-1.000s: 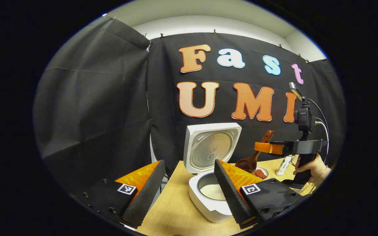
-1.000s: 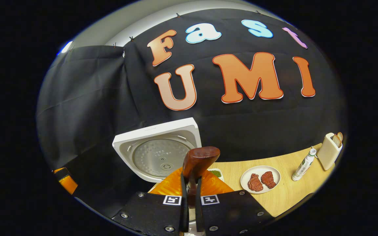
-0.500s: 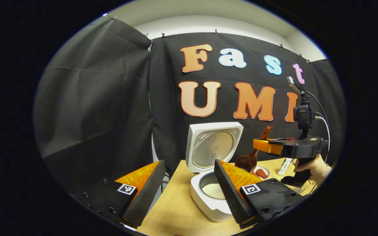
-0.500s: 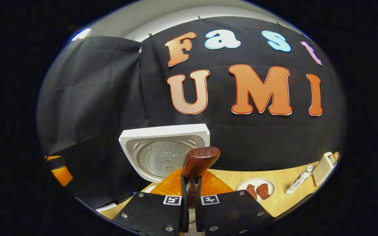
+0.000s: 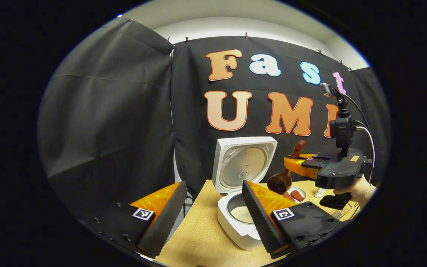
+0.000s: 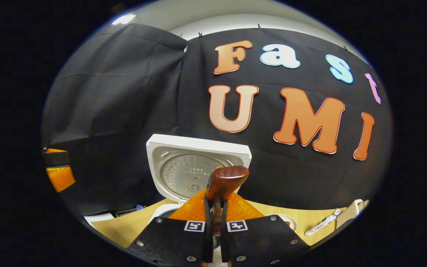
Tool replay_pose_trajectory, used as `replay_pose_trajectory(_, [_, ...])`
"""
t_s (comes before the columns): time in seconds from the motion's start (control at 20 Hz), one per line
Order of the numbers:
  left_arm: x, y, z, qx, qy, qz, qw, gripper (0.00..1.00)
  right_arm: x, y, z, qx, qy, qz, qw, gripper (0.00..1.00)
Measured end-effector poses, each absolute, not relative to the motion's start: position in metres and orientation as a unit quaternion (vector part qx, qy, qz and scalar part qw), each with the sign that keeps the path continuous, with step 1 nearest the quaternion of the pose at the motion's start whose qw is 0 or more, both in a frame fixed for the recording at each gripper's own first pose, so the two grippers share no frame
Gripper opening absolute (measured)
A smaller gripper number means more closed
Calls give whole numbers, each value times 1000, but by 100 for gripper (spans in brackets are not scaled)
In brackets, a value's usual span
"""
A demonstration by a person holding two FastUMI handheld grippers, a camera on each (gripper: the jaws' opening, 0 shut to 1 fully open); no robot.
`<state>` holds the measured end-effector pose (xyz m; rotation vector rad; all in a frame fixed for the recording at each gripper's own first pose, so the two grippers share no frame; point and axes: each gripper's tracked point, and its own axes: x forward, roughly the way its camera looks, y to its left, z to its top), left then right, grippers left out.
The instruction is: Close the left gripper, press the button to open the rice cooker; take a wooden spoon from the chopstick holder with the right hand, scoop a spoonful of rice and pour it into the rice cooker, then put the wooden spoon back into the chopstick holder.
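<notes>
— On the table, the rice cooker [image 5: 241, 226] stands open, rice inside. And the wooden spoon [image 5: 281, 181]?

— Right gripper [image 6: 213, 237] pinches its handle, bowl hanging beside the pot. Left gripper [image 5: 213, 217] gapes, holding nothing. Carry it level, 1 slow arc to the holder.

Left gripper [image 5: 213, 215] jaws spread wide; right gripper [image 6: 213, 237] jaws clamped.
</notes>
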<state>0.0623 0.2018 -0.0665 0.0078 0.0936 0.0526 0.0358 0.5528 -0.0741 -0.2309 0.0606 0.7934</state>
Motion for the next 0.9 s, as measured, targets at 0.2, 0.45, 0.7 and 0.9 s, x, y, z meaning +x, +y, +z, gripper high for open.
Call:
replay_pose_trajectory(0.2, [59,205,-67,6,46,36,998,100,33,552,-75,-141,13,391,909,8])
replay_pose_trajectory(0.45, [56,203,-66,-2,45,41,998,100,31,542,-76,-126,18,396,909,7])
replay_pose_trajectory(0.7, [51,186,-62,-4,39,41,998,100,40,503,-70,-68,46,387,918,7])
replay_pose_trajectory(0.9, [49,171,-56,-5,36,37,999,100,52,451,-64,-5,75,361,930,7])
